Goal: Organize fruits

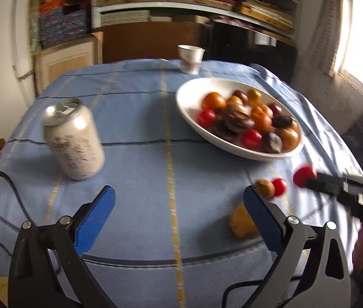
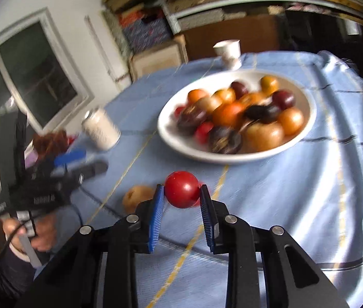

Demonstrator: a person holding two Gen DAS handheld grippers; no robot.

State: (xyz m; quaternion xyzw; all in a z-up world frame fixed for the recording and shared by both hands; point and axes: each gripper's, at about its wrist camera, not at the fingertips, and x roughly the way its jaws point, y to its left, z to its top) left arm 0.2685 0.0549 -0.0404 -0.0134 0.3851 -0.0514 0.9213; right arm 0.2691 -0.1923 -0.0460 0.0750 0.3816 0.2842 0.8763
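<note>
A white bowl (image 1: pixel 185 102) (image 2: pixel 167 133) piled with orange, red and dark purple fruits sits on the blue checked cloth. My right gripper (image 2: pixel 181 189) (image 1: pixel 308 179) is shut on a red tomato (image 2: pixel 181 188) (image 1: pixel 303 174), held low over the cloth in front of the bowl. Beside it lie a brown fruit (image 2: pixel 136 197) (image 1: pixel 264 187) and another red tomato (image 1: pixel 280 186). A yellow fruit (image 1: pixel 241 224) lies partly hidden behind my left gripper's right finger. The left gripper (image 1: pixel 178 191) (image 2: pixel 94 159) stands wide open over bare cloth with nothing between its fingers.
A pale drink can (image 1: pixel 73 138) (image 2: pixel 101 128) stands left of the bowl and a paper cup (image 1: pixel 190 59) (image 2: pixel 228 51) beyond it at the far table edge. A hand (image 2: pixel 35 233) holds the left gripper. Shelves of stacked goods fill the back wall.
</note>
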